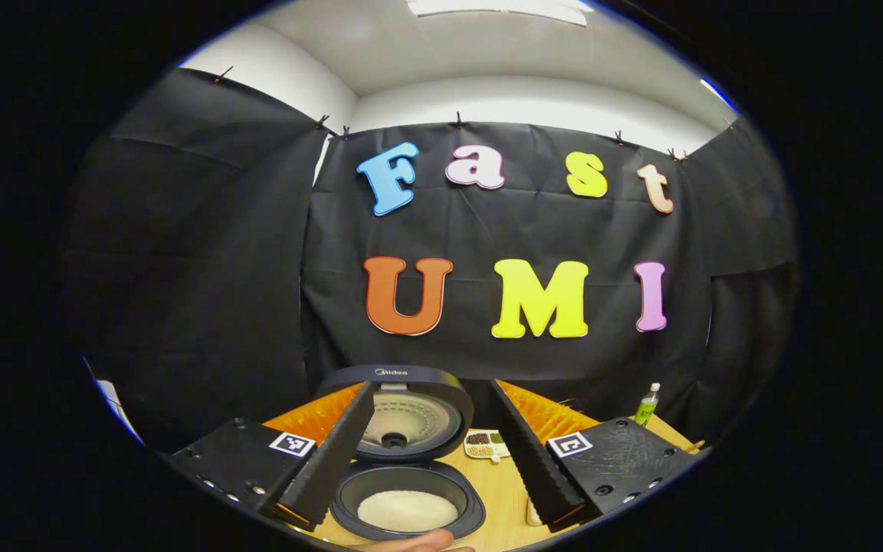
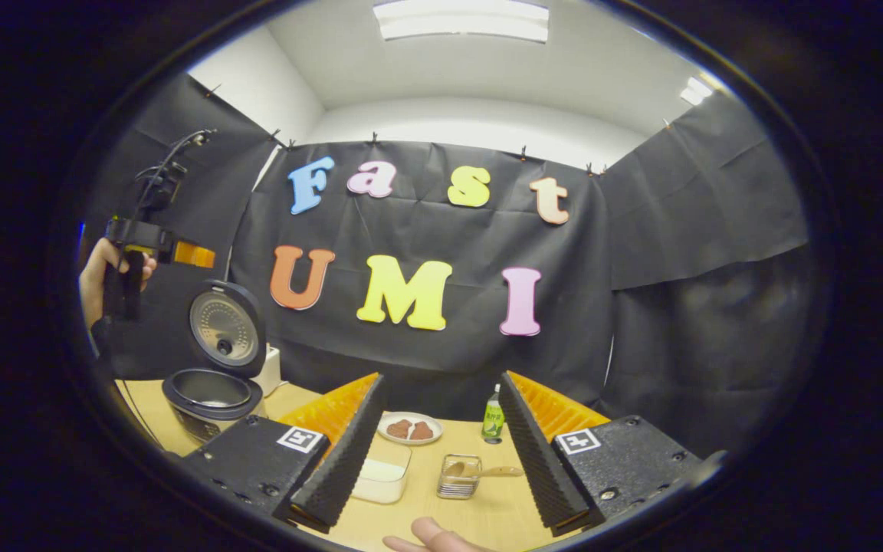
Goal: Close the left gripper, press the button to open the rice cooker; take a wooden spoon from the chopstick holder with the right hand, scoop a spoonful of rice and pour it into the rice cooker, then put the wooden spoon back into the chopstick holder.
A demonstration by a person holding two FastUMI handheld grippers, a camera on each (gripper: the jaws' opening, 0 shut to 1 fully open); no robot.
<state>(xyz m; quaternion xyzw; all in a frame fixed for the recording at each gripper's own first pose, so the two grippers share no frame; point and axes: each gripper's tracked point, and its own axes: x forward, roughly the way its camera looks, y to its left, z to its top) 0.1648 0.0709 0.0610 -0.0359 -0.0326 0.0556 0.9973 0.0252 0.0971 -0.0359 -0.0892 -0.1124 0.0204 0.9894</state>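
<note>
Landmark: the rice cooker (image 1: pixel 408 460) stands on the wooden table (image 1: pixel 504 498), and I place everything else by it.
Rice cooker: its lid (image 1: pixel 403 410) is up and tilted back, and white rice (image 1: pixel 406 510) lies in the inner pot. In the right gripper view the cooker (image 2: pixel 215 376) sits far to the left on the table (image 2: pixel 403 521), lid (image 2: pixel 225 327) raised.
My left gripper (image 1: pixel 426 510): released, fingers spread wide, nothing between them. It hovers above and in front of the cooker, whose pot shows in the gap between my fingers. In the right gripper view I see this gripper (image 2: pixel 146 241) in my hand (image 2: pixel 100 276), held above the cooker's lid.
My right gripper (image 2: pixel 430 517): also released, fingers wide apart and holding nothing. It is well to the right of the cooker.
Chopstick holder (image 2: pixel 458 476): a small wire basket on the table, well to the right of the cooker, between my right fingers.
Wooden spoon (image 2: pixel 487 471): it rests in the holder with its handle sticking out to the side away from the cooker.
Rice container (image 2: pixel 384 475): a clear box with white rice, between the cooker and the holder, partly behind my finger.
Plate (image 2: pixel 409 428): farther back than the holder, with brown pieces on it.
Bottle (image 2: pixel 493 418): green, upright, behind the holder; in the left gripper view (image 1: pixel 647 405) it stands far right of the cooker.
Small dish (image 1: pixel 486 445): a divided dish just right of the cooker's lid.
Fingertip: one shows at the bottom edge of each view (image 1: pixel 418 543) (image 2: pixel 430 533).
</note>
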